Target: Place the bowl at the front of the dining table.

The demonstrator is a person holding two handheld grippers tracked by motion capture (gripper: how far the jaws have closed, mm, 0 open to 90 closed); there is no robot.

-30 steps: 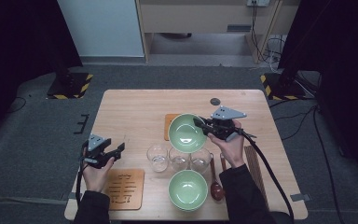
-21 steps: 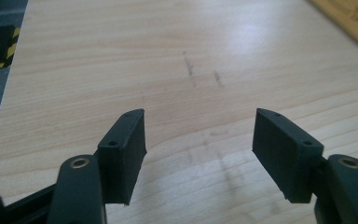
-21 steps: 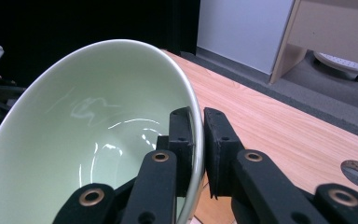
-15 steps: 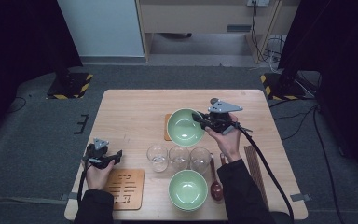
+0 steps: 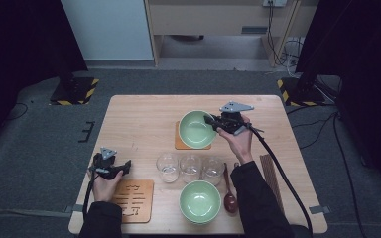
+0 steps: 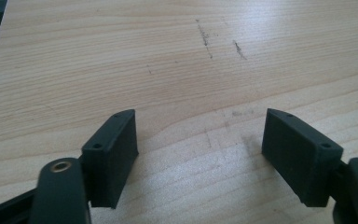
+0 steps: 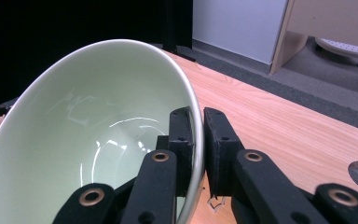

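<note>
Right gripper (image 7: pixel 197 154) jaws pinch the rim of a green bowl (image 5: pixel 196 129), which a second ago hung lower in frame and now sits over the orange coaster (image 5: pixel 179 143) at centre, apparently being placed. Left gripper (image 6: pixel 200 154), jaws spread and empty, has pulled back to the table's (image 5: pixel 139 119) lower left.

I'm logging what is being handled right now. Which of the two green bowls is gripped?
The far green bowl, over the orange mat: the right gripper pinches its rim. The near green bowl, beside the spoon, is untouched.
</note>
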